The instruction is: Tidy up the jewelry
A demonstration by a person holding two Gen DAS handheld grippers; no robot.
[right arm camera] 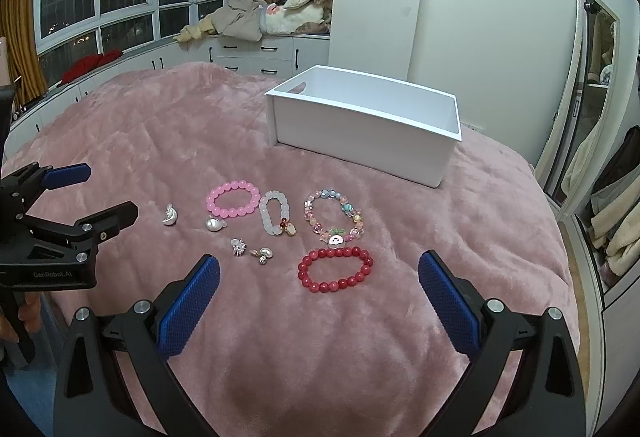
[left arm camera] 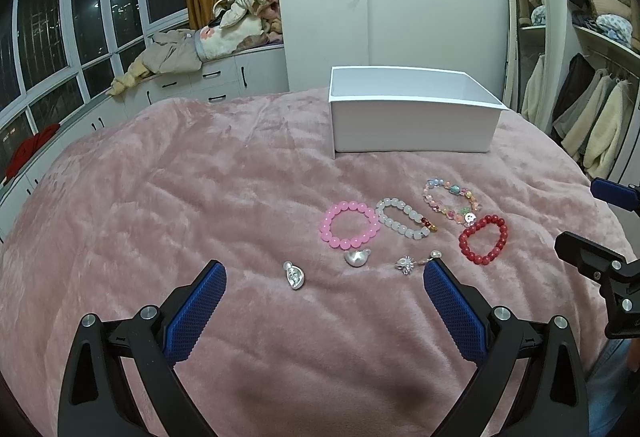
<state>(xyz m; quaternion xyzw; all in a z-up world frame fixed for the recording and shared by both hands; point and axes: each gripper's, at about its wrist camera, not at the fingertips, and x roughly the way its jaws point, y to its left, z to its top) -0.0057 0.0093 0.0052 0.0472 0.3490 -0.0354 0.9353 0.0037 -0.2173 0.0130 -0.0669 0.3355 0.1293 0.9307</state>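
Note:
On the pink blanket (left arm camera: 160, 197) lie a pink bead bracelet (left arm camera: 349, 224) (right arm camera: 233, 198), a white bead bracelet (left arm camera: 402, 223) (right arm camera: 275, 213), a multicolour bracelet (left arm camera: 452, 201) (right arm camera: 335, 218) and a red bead bracelet (left arm camera: 483, 239) (right arm camera: 335, 268). Small silver pieces lie nearer: a pendant (left arm camera: 294, 276) (right arm camera: 170, 216), a pearly charm (left arm camera: 357, 258) (right arm camera: 214, 224), a spiky charm (left arm camera: 405, 264) (right arm camera: 238, 248) and a small earring (right arm camera: 263, 254). The white open box (left arm camera: 412, 125) (right arm camera: 360, 129) stands behind them. My left gripper (left arm camera: 324, 273) (right arm camera: 100, 193) is open and empty. My right gripper (right arm camera: 318, 265) (left arm camera: 592, 213) is open and empty, the red bracelet between its fingers.
White drawer units (right arm camera: 256, 55) with piled clothes run under the windows beyond the bed. A mirror (right arm camera: 592, 77) and hanging coats (left arm camera: 592, 117) stand to the right. The blanket's right edge drops off near the wardrobe.

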